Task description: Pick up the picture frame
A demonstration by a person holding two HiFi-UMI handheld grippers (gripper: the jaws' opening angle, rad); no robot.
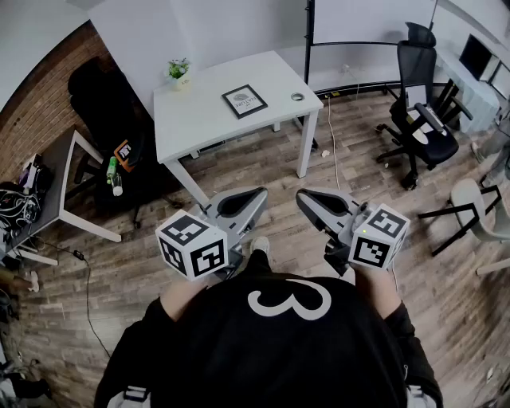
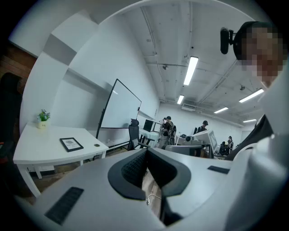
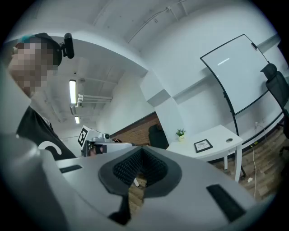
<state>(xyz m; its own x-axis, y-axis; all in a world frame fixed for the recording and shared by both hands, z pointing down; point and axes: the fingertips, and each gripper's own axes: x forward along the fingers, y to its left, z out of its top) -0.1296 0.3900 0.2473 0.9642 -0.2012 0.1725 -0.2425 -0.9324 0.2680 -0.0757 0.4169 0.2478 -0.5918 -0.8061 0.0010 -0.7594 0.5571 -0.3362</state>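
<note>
A black picture frame (image 1: pixel 245 100) with a white print lies flat on the white table (image 1: pixel 207 119). It also shows small in the left gripper view (image 2: pixel 71 144) and the right gripper view (image 3: pixel 202 145). My left gripper (image 1: pixel 256 195) and right gripper (image 1: pixel 306 196) are held close to my body, well short of the table, their tips turned toward each other. Both are shut with nothing between their jaws. The left gripper's tip (image 2: pixel 145 153) and the right gripper's tip (image 3: pixel 142 153) are far from the frame.
A small potted plant (image 1: pixel 179 70) stands at the table's back left corner, a round cable hole (image 1: pixel 297 96) at its right. A black office chair (image 1: pixel 418 119) stands at right, a whiteboard (image 1: pixel 370 24) behind, a side desk (image 1: pixel 56 191) at left. Wooden floor lies between me and the table.
</note>
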